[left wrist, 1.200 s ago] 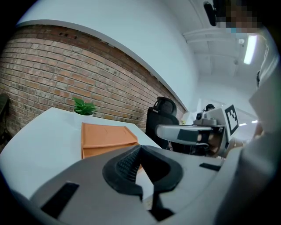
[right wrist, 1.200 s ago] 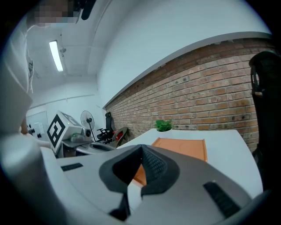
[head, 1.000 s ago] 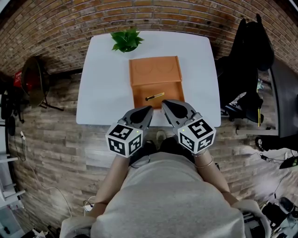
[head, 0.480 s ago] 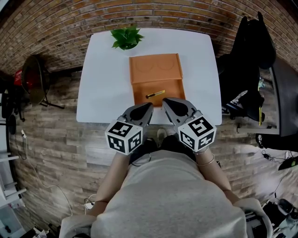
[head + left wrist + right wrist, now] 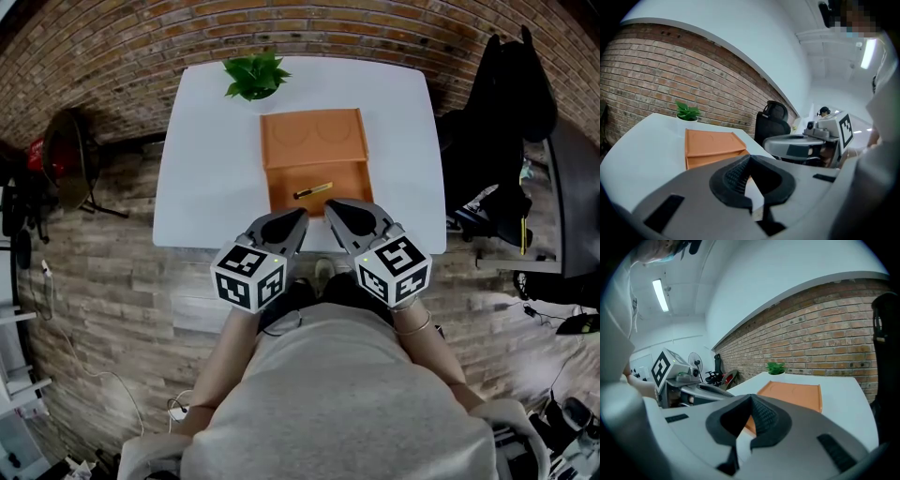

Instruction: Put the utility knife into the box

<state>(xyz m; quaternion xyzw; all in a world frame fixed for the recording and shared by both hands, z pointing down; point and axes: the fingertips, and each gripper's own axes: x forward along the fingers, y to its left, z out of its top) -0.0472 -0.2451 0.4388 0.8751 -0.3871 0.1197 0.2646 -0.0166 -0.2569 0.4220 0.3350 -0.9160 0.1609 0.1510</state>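
Fingers [image 5: 733,176] together; utility knife [image 5: 312,191] in head view only.

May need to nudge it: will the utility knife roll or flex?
The utility knife looks slim and straight, so probably stiff and light. Lying flat in the box, it likely slides rather than rolls.

Right gripper [image 5: 750,398] jaws were together, nothing between. Beyond them, an orange box [image 5: 797,392] lay on the white surface [image 5: 844,389], with a plant [image 5: 776,367] past it and a brick wall [image 5: 825,341] behind. Left gripper [image 5: 712,391] sat at left.
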